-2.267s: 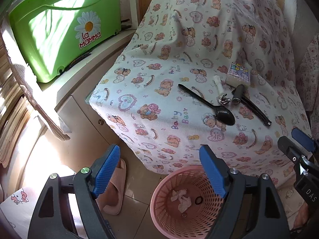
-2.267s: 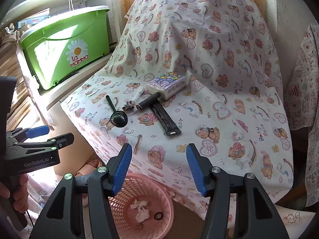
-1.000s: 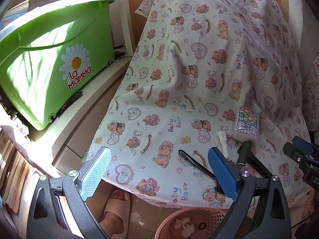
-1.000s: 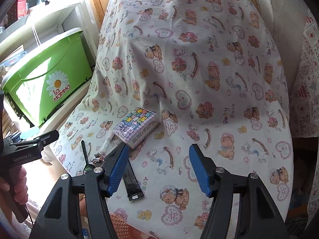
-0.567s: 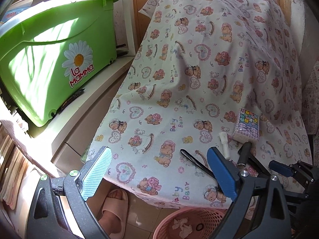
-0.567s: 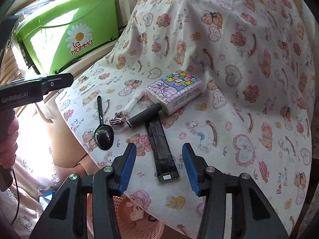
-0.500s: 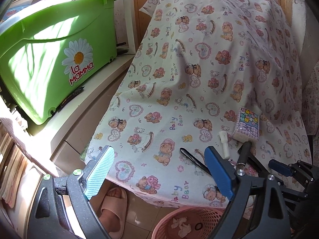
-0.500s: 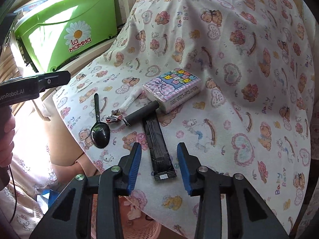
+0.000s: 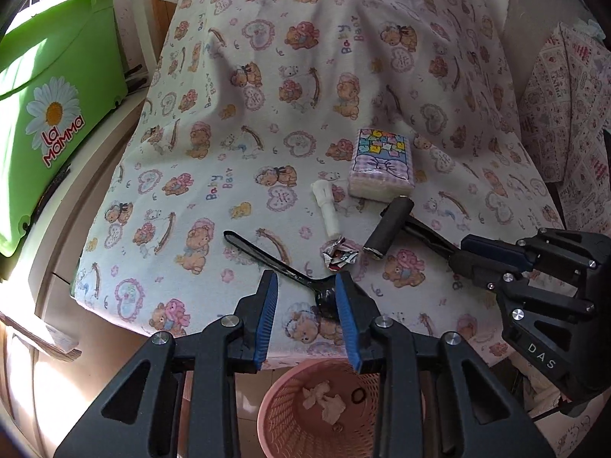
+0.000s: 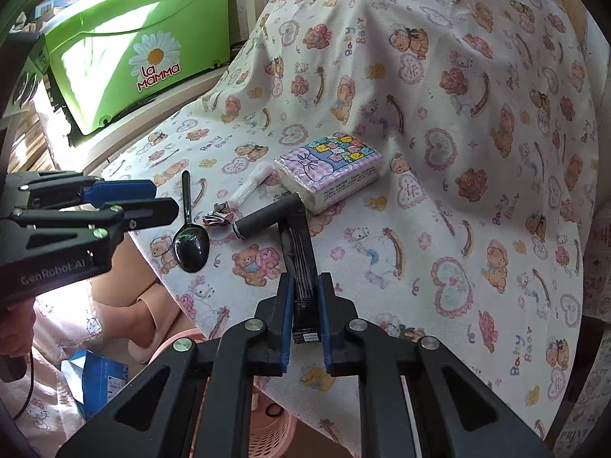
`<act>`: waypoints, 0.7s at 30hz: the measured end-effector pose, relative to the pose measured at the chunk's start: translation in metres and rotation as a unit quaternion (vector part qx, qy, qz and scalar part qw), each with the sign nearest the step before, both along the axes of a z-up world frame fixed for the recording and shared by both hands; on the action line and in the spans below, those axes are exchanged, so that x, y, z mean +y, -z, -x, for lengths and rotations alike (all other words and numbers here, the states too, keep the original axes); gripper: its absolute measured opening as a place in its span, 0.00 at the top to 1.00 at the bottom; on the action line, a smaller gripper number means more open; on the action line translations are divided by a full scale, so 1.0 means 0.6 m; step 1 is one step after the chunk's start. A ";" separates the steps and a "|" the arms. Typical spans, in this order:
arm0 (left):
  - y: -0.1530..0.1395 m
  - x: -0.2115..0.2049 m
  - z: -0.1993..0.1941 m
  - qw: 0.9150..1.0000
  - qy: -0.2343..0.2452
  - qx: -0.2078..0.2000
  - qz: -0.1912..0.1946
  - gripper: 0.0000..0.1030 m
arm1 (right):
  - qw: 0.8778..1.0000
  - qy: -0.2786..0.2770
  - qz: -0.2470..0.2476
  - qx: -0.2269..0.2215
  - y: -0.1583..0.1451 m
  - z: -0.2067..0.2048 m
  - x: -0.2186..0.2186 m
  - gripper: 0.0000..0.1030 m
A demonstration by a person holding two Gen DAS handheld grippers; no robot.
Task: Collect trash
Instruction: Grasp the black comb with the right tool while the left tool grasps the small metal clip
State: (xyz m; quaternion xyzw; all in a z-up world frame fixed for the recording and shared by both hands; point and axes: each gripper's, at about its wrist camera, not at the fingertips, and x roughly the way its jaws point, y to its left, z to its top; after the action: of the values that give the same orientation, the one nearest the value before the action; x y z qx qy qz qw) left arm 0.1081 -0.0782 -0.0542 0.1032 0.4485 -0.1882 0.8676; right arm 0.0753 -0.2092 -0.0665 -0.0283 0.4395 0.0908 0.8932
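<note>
Closing right claw [image 10: 305, 297] grips black packet [image 10: 301, 263] | left claw [image 9: 305, 305] narrowing around spoon [image 9: 282, 267] | bin [image 10: 133, 49] reads "La Mamma"

Home: teddy-print cloth [image 9: 244, 122], green mop bucket [image 10: 126, 72].

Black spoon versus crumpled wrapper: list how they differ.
The black spoon is long, smooth and glossy; the crumpled wrapper is small, wrinkled, silver with red. The spoon's bowl sits between the left gripper's fingers, whose jaws have just been closing; the wrapper lies clear of both grippers. Both rest on the bear-print cloth, side by side.
</note>
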 end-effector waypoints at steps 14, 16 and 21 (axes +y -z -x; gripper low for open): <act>0.024 -0.050 -0.021 0.999 0.028 -0.014 -0.020 0.84 | 0.999 0.033 -0.029 -0.003 -0.023 0.005 -0.048 0.99; 0.017 -0.044 -0.019 0.999 0.029 -0.021 -0.015 0.92 | 0.999 0.026 -0.036 -0.003 -0.026 0.007 -0.049 0.99; -0.008 -0.017 -0.015 0.999 0.011 -0.036 0.002 0.92 | 0.999 0.019 -0.043 0.002 -0.024 0.008 -0.047 0.97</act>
State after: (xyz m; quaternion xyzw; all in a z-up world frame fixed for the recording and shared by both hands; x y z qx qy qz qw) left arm 0.1173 -0.0883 -0.0492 0.1135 0.4151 -0.1948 0.8814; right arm 0.0707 -0.2375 -0.0522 0.0188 0.4375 0.0924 0.8943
